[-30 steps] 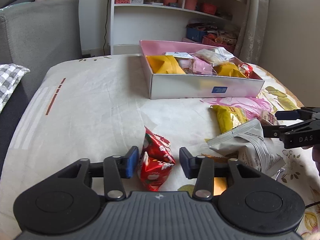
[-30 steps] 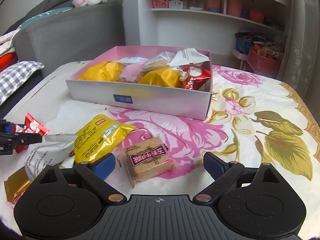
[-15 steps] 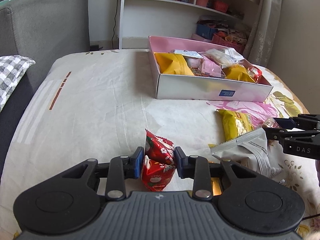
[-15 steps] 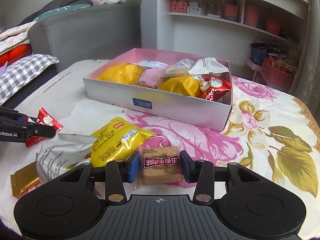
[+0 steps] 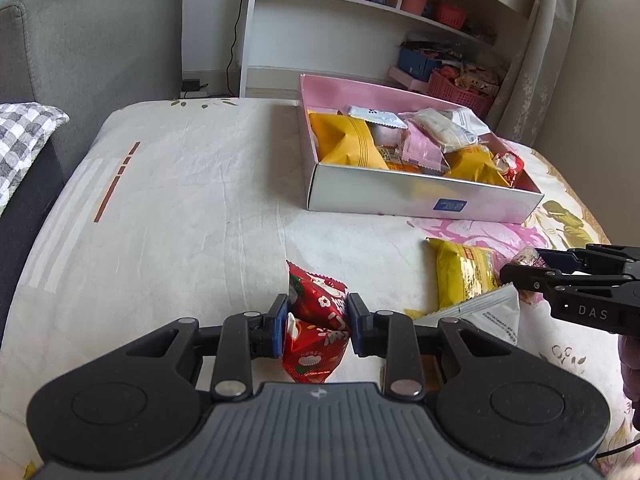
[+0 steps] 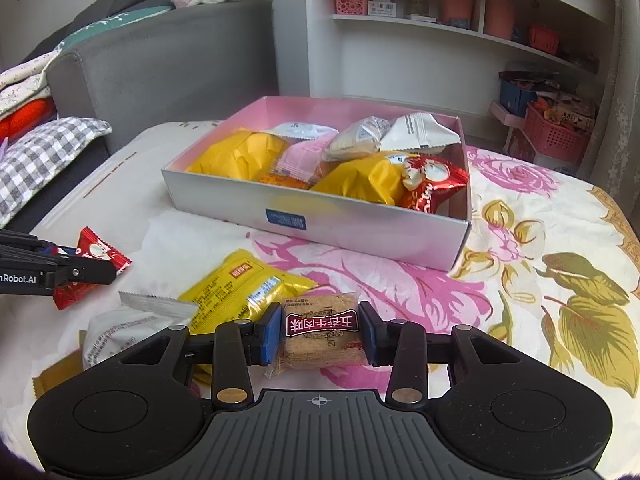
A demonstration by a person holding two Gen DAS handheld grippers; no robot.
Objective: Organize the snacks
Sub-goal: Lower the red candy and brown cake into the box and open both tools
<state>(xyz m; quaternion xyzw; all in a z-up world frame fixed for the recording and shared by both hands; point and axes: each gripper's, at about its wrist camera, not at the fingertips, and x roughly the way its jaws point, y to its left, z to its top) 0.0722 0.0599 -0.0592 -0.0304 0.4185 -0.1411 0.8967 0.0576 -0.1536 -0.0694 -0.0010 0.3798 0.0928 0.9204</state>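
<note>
My left gripper (image 5: pixel 318 326) is shut on a red snack packet (image 5: pixel 316 332) and holds it just above the bed. My right gripper (image 6: pixel 320 334) is shut on a clear-wrapped brown biscuit pack (image 6: pixel 320 334), lifted off the floral sheet. The pink-lined white box (image 6: pixel 320 220) with several snacks inside stands ahead in both views, also in the left wrist view (image 5: pixel 420 200). A yellow packet (image 6: pixel 244 292) and a grey-white packet (image 6: pixel 128 324) lie loose between the grippers. The left gripper with the red packet shows at the right wrist view's left edge (image 6: pixel 86 264).
A gold wrapper (image 6: pixel 56 372) lies at the near left. A grey sofa (image 5: pixel 88 48) with a checked cushion (image 5: pixel 24 144) stands to the left. White shelves (image 6: pixel 460 40) and a pink basket (image 6: pixel 556 136) stand behind the bed.
Both grippers have closed, the left on the red packet and the right on the biscuit pack, and both have lifted and moved toward the box.
</note>
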